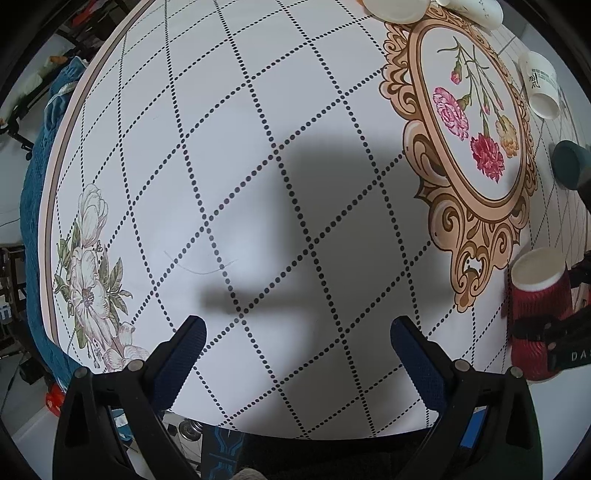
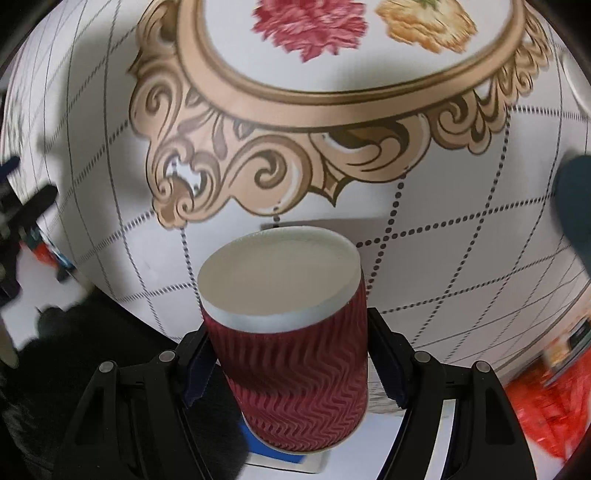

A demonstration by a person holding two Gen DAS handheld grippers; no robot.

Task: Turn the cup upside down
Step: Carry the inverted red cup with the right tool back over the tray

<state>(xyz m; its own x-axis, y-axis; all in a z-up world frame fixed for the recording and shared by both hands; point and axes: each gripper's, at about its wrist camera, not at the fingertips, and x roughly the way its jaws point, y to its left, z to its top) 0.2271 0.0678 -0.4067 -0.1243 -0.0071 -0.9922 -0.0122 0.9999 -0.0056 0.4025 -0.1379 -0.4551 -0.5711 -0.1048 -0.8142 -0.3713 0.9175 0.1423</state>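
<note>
A red ribbed paper cup [image 2: 295, 373] is clamped between my right gripper's [image 2: 291, 365] blue-padded fingers. Its white base faces the camera and its wider rim is toward the bottom of the right wrist view, held above the table's near edge. In the left wrist view the same cup [image 1: 535, 314] shows at the far right, with the right gripper's black fingers around it. My left gripper [image 1: 297, 343] is open and empty, above the white dotted-grid tablecloth [image 1: 258, 166].
A printed ornate frame with carnations [image 1: 469, 147] lies on the cloth. A white paper cup [image 1: 539, 83] lies beyond it, more white cups [image 1: 399, 9] at the far edge. A dark teal object [image 1: 572, 164] sits at the right. The table's near edge runs just below the grippers.
</note>
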